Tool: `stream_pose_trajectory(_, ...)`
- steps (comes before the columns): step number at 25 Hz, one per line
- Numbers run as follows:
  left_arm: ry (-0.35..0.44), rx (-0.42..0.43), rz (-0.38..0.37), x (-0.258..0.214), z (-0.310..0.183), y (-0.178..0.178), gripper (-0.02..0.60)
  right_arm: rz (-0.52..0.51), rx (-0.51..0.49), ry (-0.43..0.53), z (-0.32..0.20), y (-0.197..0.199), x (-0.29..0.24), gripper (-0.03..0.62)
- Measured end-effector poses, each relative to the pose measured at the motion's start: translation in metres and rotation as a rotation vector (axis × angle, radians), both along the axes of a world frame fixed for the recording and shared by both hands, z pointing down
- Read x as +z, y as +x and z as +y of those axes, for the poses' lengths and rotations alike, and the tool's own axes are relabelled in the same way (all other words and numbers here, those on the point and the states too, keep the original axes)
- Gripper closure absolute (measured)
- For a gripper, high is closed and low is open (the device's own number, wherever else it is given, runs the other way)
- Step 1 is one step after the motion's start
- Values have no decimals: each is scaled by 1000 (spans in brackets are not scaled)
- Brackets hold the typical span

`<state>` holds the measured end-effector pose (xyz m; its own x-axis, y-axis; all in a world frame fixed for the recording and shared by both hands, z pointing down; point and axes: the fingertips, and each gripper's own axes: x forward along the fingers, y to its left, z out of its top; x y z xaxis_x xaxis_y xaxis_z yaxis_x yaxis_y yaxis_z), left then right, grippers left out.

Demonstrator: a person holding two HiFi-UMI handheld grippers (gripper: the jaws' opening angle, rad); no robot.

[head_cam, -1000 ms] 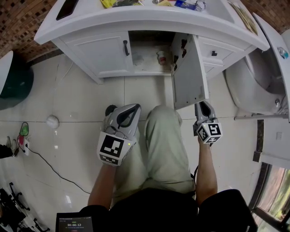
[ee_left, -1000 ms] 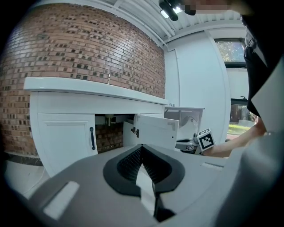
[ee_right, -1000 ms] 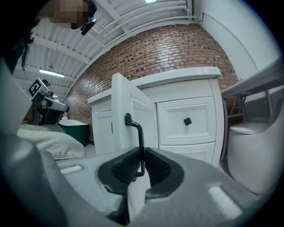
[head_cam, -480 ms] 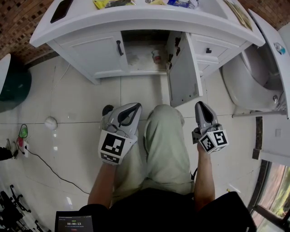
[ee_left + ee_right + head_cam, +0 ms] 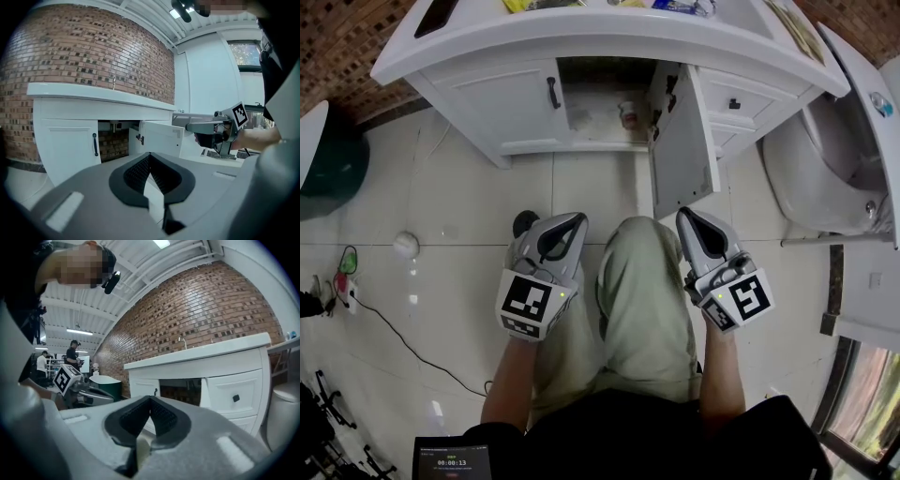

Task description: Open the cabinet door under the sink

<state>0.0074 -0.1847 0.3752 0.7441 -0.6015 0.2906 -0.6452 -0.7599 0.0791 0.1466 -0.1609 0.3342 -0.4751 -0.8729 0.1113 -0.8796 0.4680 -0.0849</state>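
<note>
Left gripper: jaws together, empty, above the left knee. Right gripper: jaws have just closed with nothing between them, near the free edge of the open door. That door hangs at the right edge of the cabinet opening, swung outward. It looks stiff, light and smooth-painted, likely best taken by its free edge. Count: 2 doors, 1 open, 1 left door shut; 1 handle; 1 jar inside.

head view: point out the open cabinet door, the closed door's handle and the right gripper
open cabinet door (image 5: 682,150), head view, middle of panel
handle (image 5: 552,92), head view, middle of the bar
right gripper (image 5: 686,217), head view, between its fingertips
</note>
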Motion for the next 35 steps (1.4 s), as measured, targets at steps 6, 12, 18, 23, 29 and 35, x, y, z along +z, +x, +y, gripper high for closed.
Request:
stream_pose_trajectory(6, 4, -49, 21, 1, 30, -11, 565, -5, -121, -19, 26, -42, -16, 602)
stream_pose_trajectory(12, 29, -89, 45, 2, 69, -4, 565, -35, -203, -70, 61, -66, -11, 603)
stream_pose_trajectory(18, 39, -105, 23, 16, 110, 11, 565, -64, -215, -103, 92, -52, -2, 602)
stream_pose_trajectory(23, 61, -114, -17, 20, 146, 25, 565, -84, -235, -120, 119, -41, -1, 603)
stream_pose_trajectory(29, 67, -125, -30, 12, 186, 23, 565, -51, -254, -102, 156, -54, -3, 605)
stream_pose_trajectory(35, 74, -171, 152, -40, 223, -10, 565, -31, -254, -107, 185, -69, -2, 604)
